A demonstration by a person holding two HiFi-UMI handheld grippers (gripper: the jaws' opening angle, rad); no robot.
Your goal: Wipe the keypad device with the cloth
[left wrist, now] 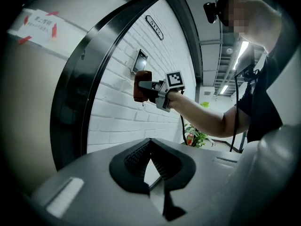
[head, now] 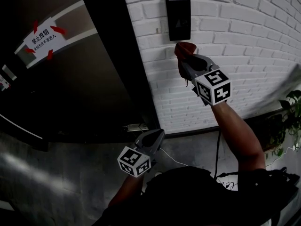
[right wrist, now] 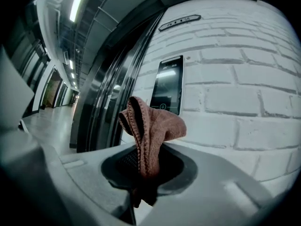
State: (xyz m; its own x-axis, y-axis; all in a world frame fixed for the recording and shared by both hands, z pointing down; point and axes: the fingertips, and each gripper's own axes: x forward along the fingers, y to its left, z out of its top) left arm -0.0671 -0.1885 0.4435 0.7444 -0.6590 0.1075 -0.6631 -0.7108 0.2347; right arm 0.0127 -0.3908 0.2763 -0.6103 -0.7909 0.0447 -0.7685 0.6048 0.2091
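Right tool (head: pixel 189 62) is up at the white brick wall (head: pixel 244 55), clenched on the reddish-brown cloth (right wrist: pixel 150 126). The cloth is bunched between the jaws, with its folded top sticking out past the tips. It sits just below the keypad device (head: pixel 178 18), a black panel mounted on the wall. I can't tell whether the cloth touches the panel or the bricks.

Left tool (head: pixel 151 139) hangs low, well apart from the wall, near the foot of the dark door (head: pixel 94 79). Its jaws are closed tip to tip with nothing between them. The door carries a taped paper sign (head: pixel 41 37). A potted plant (head: pixel 287 121) stands off to the right.
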